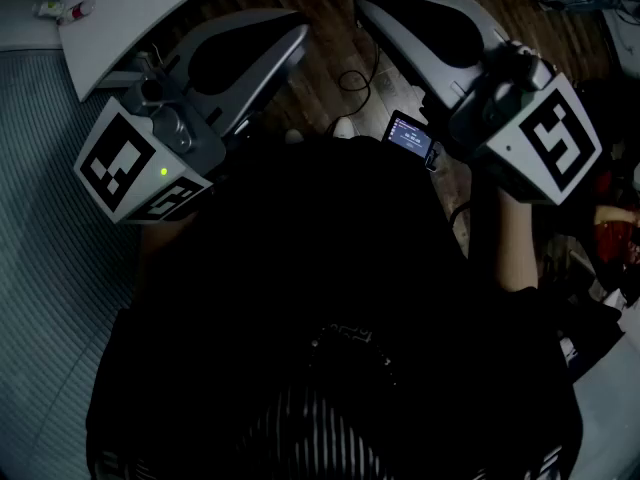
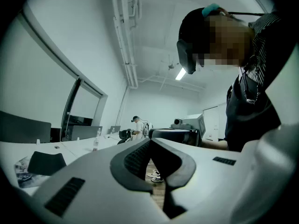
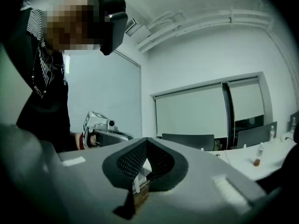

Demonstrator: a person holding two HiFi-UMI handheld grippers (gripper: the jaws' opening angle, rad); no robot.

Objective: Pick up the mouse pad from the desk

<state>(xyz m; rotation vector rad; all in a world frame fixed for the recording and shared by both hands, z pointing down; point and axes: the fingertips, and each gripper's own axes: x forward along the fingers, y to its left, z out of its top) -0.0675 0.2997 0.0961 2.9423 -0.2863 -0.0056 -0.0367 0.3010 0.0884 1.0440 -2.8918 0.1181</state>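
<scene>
Left gripper view: the left gripper [image 2: 150, 143] has its jaws closed tip to tip with nothing between them (only floor and a pair of shoes [image 2: 154, 174] show through the gap below). The right gripper [image 3: 147, 140] is the same, tips together and empty. Both are held up at the person's chest, well apart from the desk [image 2: 79, 148].

Likely mouse pad: a dark flat slab [image 2: 46, 163] far ahead-left of the left gripper, on the desk beside some paper [image 2: 21, 168]. Can't confirm it's the pad.

Risks, as a judgement: a thin pad lying flush gives the jaws no edge to bite, so it may skid, and a sloppy pinch could take the paper too.

Only the left gripper view shows that slab. Right gripper view shows the left gripper, then a bottle [image 3: 256, 162] far beyond. Head view shows mostly torso and floor [image 1: 330, 8], no pad.
</scene>
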